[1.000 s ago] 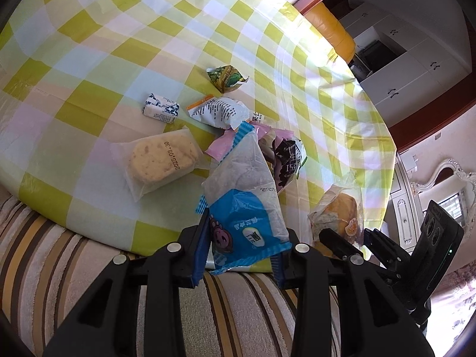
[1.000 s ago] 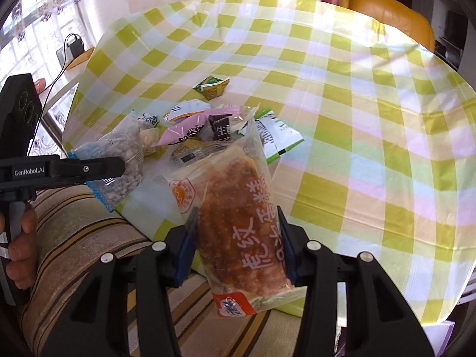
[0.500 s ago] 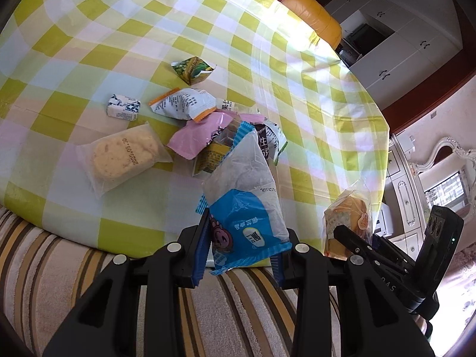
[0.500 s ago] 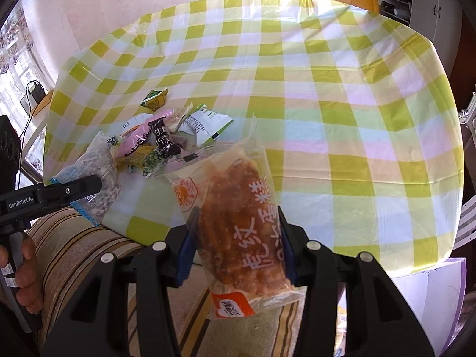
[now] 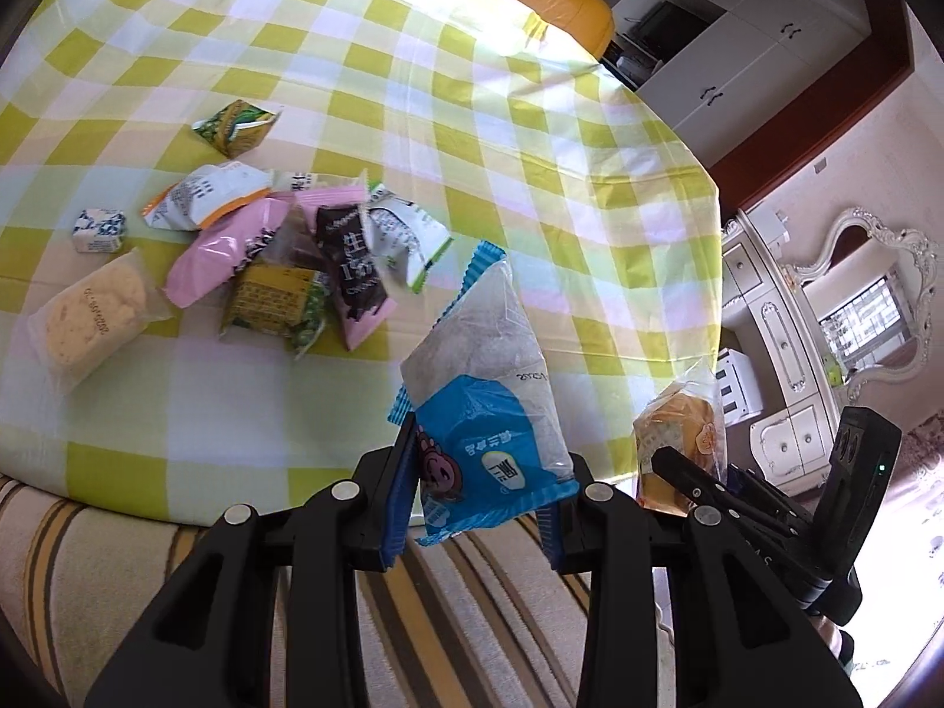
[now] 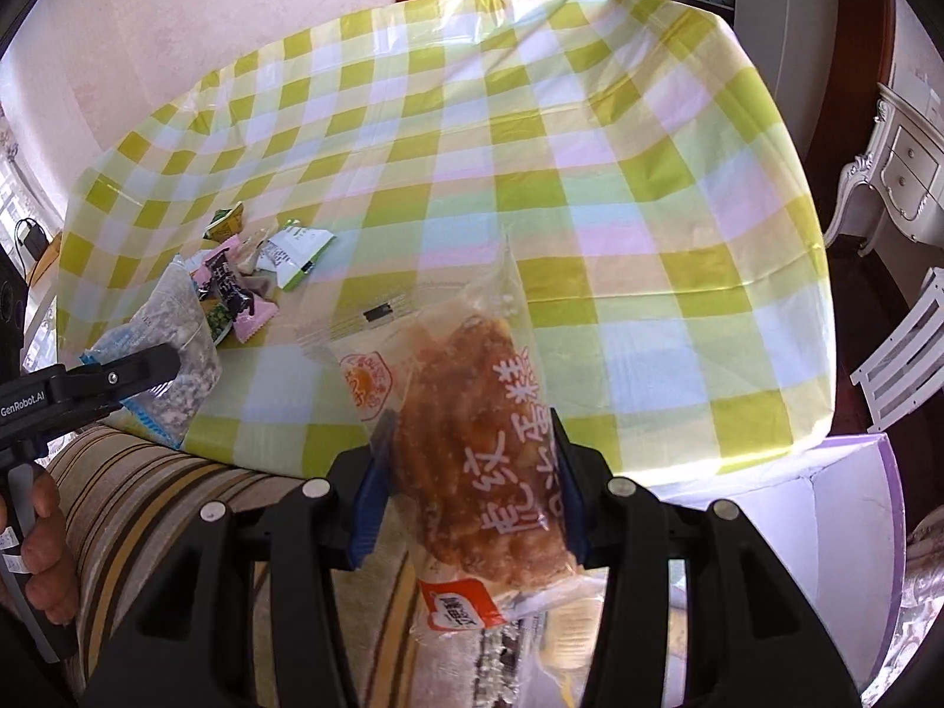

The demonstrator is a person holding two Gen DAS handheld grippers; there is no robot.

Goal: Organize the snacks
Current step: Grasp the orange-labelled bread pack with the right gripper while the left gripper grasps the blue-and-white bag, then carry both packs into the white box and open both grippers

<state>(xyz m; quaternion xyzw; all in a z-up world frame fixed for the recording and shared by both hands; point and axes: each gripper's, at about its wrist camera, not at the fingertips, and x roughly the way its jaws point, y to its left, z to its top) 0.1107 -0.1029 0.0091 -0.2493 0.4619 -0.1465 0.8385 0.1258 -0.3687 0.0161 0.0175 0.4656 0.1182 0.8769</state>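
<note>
We see the left hand-held gripper (image 5: 481, 507) clenched on a clear-and-blue plastic snack packet of pale grainy filling (image 5: 484, 407), the blue pads pressing its printed lower half from both sides, the packet standing up out of the jaws above the bench edge. To its right, the right hand-held gripper (image 6: 469, 492) grasps a clear plastic bag holding a brown cake with red lettering (image 6: 472, 448), pinched across its middle, its orange-labelled end hanging below the pads. Beyond both grippers spreads the bench under a yellow-green and white checked tablecloth (image 6: 531, 135). Ahead and left of the left gripper lies a loose heap of small wrapped snacks (image 5: 307, 259): pink, dark, yellow and green-white packets overlapping. Just left of the heap rests a pale round cake in clear wrap (image 5: 88, 312). Beneath the grippers runs a brown-and-cream striped cushion (image 5: 106, 566).
</note>
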